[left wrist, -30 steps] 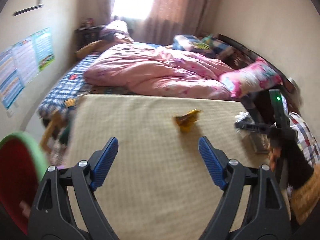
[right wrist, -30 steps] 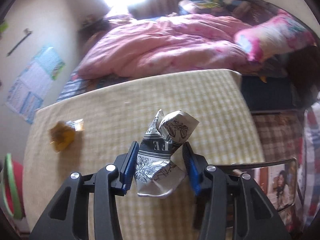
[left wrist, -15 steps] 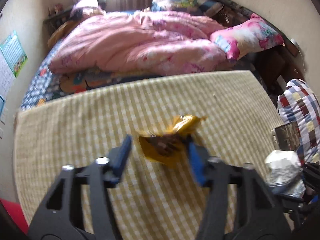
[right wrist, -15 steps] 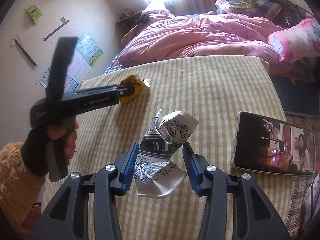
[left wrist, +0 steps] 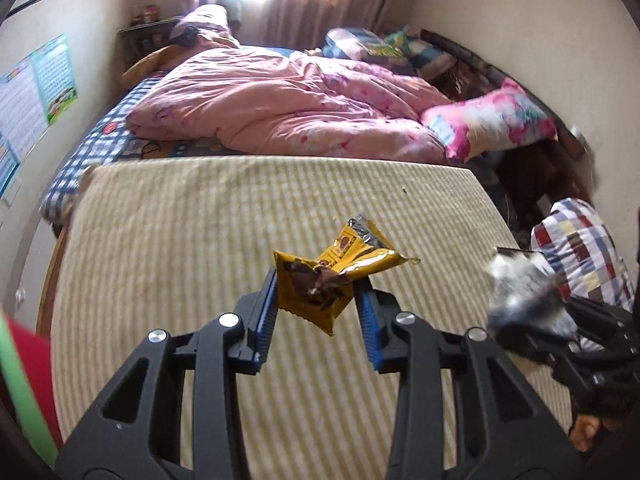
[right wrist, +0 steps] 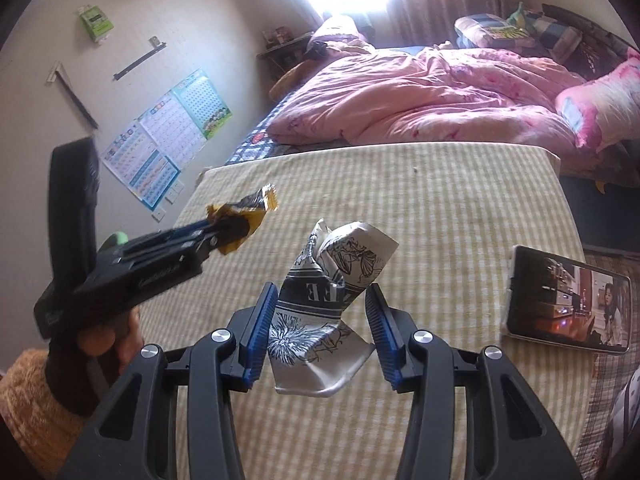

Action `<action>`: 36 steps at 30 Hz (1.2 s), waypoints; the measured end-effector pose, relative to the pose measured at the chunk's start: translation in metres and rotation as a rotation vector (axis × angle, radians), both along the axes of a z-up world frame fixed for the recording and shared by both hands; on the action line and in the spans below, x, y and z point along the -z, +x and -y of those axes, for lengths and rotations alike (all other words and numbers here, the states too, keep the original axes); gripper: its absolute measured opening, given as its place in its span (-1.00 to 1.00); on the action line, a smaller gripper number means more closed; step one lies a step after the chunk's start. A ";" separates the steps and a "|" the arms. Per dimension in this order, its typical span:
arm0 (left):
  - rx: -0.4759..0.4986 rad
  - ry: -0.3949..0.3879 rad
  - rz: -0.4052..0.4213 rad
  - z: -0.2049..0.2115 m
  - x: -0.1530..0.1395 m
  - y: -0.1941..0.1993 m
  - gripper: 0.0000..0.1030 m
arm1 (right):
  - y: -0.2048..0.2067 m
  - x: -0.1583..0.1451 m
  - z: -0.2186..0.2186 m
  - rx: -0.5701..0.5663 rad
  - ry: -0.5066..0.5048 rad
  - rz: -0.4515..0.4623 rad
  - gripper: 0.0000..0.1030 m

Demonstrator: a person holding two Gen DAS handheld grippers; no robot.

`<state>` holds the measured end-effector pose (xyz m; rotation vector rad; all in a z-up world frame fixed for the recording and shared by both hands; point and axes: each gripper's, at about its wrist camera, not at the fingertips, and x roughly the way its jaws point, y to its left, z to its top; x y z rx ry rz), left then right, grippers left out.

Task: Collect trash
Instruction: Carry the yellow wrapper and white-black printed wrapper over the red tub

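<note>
My left gripper [left wrist: 316,284] is shut on a yellow snack wrapper [left wrist: 320,280] and holds it above the checked yellow table [left wrist: 168,240]. In the right wrist view the same wrapper [right wrist: 244,216] hangs from the left gripper [right wrist: 224,232] at the left. My right gripper [right wrist: 320,300] is shut on a crumpled white and black printed wrapper [right wrist: 324,312], held above the table [right wrist: 460,208]. That wrapper shows blurred at the right of the left wrist view [left wrist: 520,292].
A phone [right wrist: 568,300] lies on the table's right edge. A red bin with a green rim [left wrist: 24,384] stands at the lower left. A bed with a pink quilt [left wrist: 288,108] lies beyond the table. Checked fabric [left wrist: 580,256] is at the right.
My left gripper has closed on the yellow wrapper and lifted it off the table. My right gripper keeps hold of the printed wrapper.
</note>
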<state>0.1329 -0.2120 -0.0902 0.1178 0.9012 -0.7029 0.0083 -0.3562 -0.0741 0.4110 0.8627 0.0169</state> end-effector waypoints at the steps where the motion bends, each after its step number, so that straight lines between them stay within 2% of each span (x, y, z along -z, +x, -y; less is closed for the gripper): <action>1: -0.014 -0.008 0.000 -0.009 -0.002 -0.008 -0.31 | 0.000 -0.002 -0.005 -0.008 -0.001 0.004 -0.13; 11: -0.191 -0.042 0.010 -0.082 -0.015 -0.059 -0.31 | 0.004 -0.009 -0.046 -0.080 0.002 0.019 -0.13; 15: -0.212 -0.026 0.019 -0.096 -0.016 -0.071 -0.31 | 0.005 -0.010 -0.063 -0.110 -0.005 0.019 -0.13; 26: -0.272 -0.052 0.058 -0.134 -0.026 -0.082 -0.31 | 0.010 -0.015 -0.108 -0.188 -0.026 0.030 -0.13; 36: -0.408 -0.050 0.081 -0.208 -0.031 -0.073 -0.30 | 0.030 -0.016 -0.166 -0.275 -0.024 0.033 -0.13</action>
